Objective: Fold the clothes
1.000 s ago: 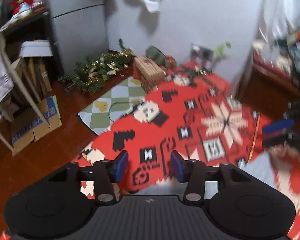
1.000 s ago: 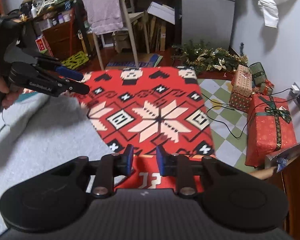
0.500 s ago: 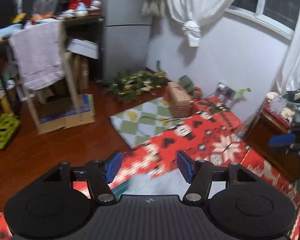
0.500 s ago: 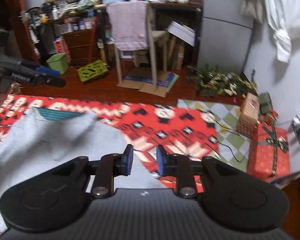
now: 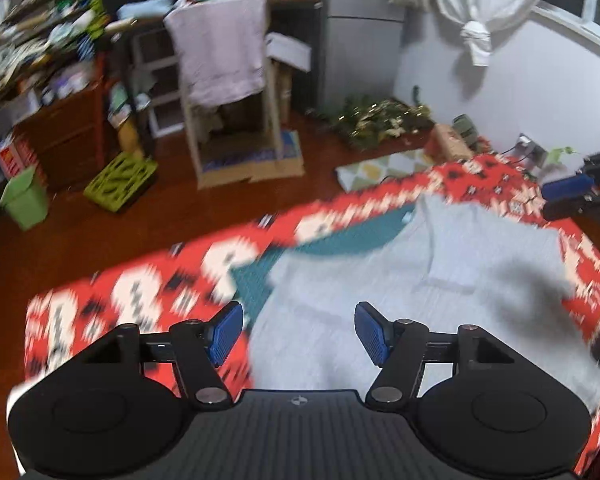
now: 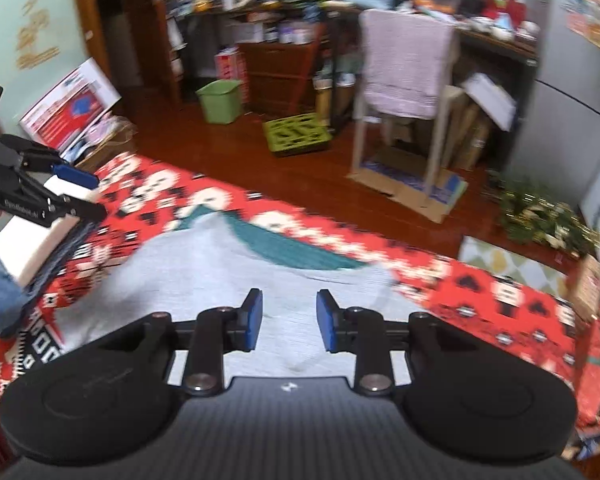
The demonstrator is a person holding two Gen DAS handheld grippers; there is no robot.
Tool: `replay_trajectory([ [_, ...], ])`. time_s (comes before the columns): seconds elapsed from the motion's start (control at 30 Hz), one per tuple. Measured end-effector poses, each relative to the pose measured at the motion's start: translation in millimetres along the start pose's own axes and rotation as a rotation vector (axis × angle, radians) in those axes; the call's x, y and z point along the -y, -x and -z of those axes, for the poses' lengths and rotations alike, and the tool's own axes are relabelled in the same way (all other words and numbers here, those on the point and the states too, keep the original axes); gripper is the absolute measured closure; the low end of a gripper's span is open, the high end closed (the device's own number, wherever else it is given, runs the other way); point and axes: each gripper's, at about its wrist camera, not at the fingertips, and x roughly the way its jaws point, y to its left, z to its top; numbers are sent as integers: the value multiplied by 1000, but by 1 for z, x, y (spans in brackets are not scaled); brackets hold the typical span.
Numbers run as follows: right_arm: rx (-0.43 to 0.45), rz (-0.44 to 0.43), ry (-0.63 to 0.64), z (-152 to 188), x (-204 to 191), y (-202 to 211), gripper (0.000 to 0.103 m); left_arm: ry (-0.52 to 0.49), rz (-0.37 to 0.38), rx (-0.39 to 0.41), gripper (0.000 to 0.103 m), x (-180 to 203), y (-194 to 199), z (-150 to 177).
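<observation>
**Grey garment** (image 5: pixel 412 300): light grey knit with a teal band (image 6: pixel 292 250) at one edge. Lies spread and mostly flat on the red patterned blanket (image 5: pixel 140 292), the landmark for all entries below. It sits in the blanket's middle, the teal edge toward the wooden floor. One flap appears turned over onto the body in the left wrist view. Judged laid out this way so that a fold can be made across it; how far folding has got cannot be told.

**Left tongs** (image 5: pixel 298 334): blue pads wide apart, holding nothing. Above the near edge of the garment, over the blanket. Judged ready to come down on an edge of cloth.

**Right tongs** (image 6: pixel 290 322): pads moderately apart, nothing between them. Also above the garment, on the blanket's other side. Each pair shows at the margin of the other's view, so the two flank the garment, probably to lift matching corners together.

**Folded pile** (image 6: pixel 24 248): white item on dark blue cloth, at the blanket's corner beside the left tongs. Judged finished pieces set out of the way.

**Chair with towel** (image 6: pixel 404 76): on the floor beyond the blanket, well apart.

**Green bin** (image 6: pixel 220 100): on the floor, far from the blanket.

Both views blurred; fine detail uncertain.
</observation>
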Motion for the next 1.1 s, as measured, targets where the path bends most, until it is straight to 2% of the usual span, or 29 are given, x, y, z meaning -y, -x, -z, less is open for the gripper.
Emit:
replay_trajectory([
  [0.17, -27, -71, 92, -11, -55, -49, 71, 66, 19, -54, 49, -24, -1, 52],
  [0.23, -39, -98, 123, -16, -73, -69, 71, 76, 27, -75, 62, -28, -4, 69],
  [0.4, -69, -146, 198, -26, -105, -116, 71, 59, 43, -112, 67, -27, -8, 102],
  [0.5, -84, -173, 217, -31, -116, -138, 71, 52, 59, -148, 77, -25, -13, 115],
  [0.53, -86, -181, 222, -33, -119, -144, 71, 53, 62, -162, 83, -25, -16, 118],
  [0.6, -90, -195, 230, -36, -121, -153, 71, 66, 66, -171, 87, -27, -17, 122],
  [0.73, -91, -221, 223, -38, -118, -161, 71, 108, 62, -165, 92, -36, -13, 125],
  [0.83, -96, -234, 216, -35, -114, -165, 71, 75, 49, -194, 96, -36, -14, 127],
  [0.93, -100, -241, 205, -31, -108, -166, 71, 38, 47, -232, 97, -30, -20, 129],
  [1.03, -99, -245, 184, -28, -101, -166, 71, 30, 78, -238, 97, -24, -22, 131],
  [1.1, -99, -245, 173, -25, -96, -165, 71, 12, 71, -250, 97, -19, -24, 130],
])
